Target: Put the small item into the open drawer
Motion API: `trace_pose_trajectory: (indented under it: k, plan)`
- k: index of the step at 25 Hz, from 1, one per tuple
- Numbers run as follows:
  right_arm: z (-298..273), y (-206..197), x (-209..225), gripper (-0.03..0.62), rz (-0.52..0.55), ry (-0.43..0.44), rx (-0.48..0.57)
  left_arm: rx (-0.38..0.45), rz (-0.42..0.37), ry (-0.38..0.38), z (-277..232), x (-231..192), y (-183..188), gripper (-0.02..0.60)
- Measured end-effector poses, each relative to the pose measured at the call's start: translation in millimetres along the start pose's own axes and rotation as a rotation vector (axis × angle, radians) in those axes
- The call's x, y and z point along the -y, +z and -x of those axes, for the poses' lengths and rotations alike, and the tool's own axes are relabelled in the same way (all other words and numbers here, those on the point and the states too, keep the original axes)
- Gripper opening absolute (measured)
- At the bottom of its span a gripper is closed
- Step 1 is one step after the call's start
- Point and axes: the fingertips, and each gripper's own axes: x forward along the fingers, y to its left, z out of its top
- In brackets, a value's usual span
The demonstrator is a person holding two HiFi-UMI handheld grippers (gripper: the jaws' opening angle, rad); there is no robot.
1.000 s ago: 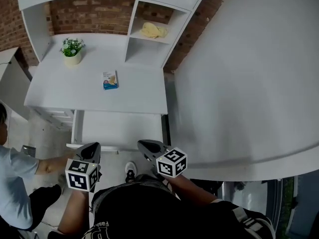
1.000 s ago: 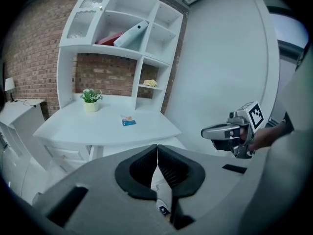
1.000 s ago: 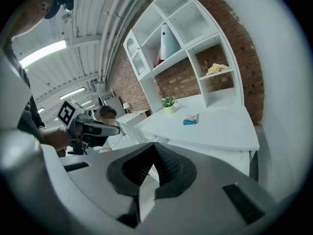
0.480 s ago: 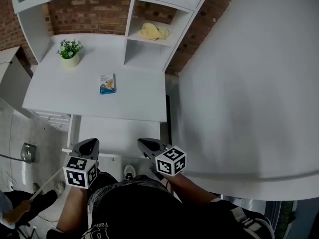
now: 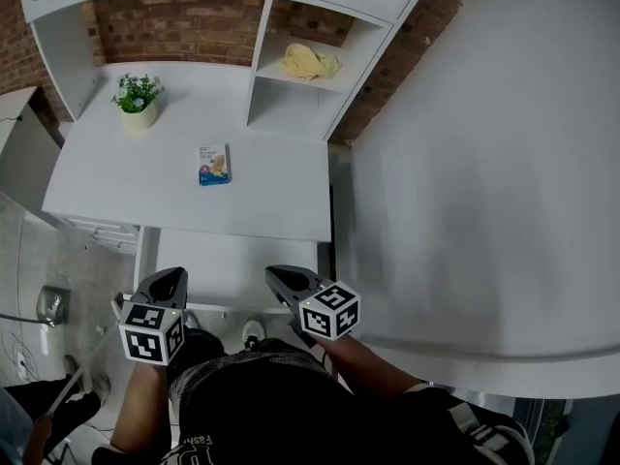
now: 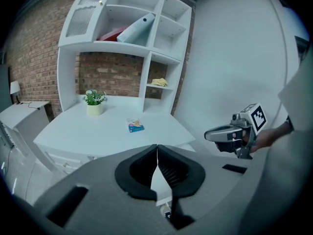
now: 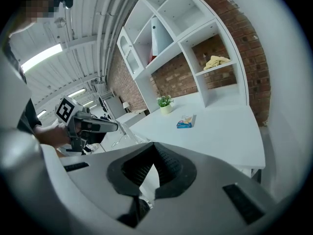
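L gripper and R gripper, both w/ jaws pressed together and empty, are hovering at the front edge of the desk, over its open drawer, about where they were a sec ago; bystander at desk's front left is now showing only partly in frame; small packet is lying mid-desk, apart from both grippers; potted plant is standing at desk's back left.

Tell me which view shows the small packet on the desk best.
The head view: it looks down on the small packet, showing its whole top face lying flat on the desk. The left gripper view and the right gripper view both catch it from a low angle, small and foreshortened beyond the jaws.
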Motion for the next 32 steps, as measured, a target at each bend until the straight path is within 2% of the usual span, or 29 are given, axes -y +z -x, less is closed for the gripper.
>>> trace_pose_trajectory:
  k: [14,24,26,32]
  plan:
    - [-92,39,8,0.003,-0.001,-0.162,-0.004,-0.054,-0.034,-0.084,-22,-96,6,0.018]
    - [-170,47,41,0.009,0.026,-0.324,-0.113,-0.105,-0.079,-0.114,-24,-160,1,0.018]
    - [-186,52,51,0.029,0.027,-0.348,-0.12,-0.115,-0.074,-0.115,-23,-170,-4,0.018]
    - [-243,68,84,0.155,0.051,-0.394,-0.178,-0.122,-0.056,-0.101,-18,-200,-9,0.018]
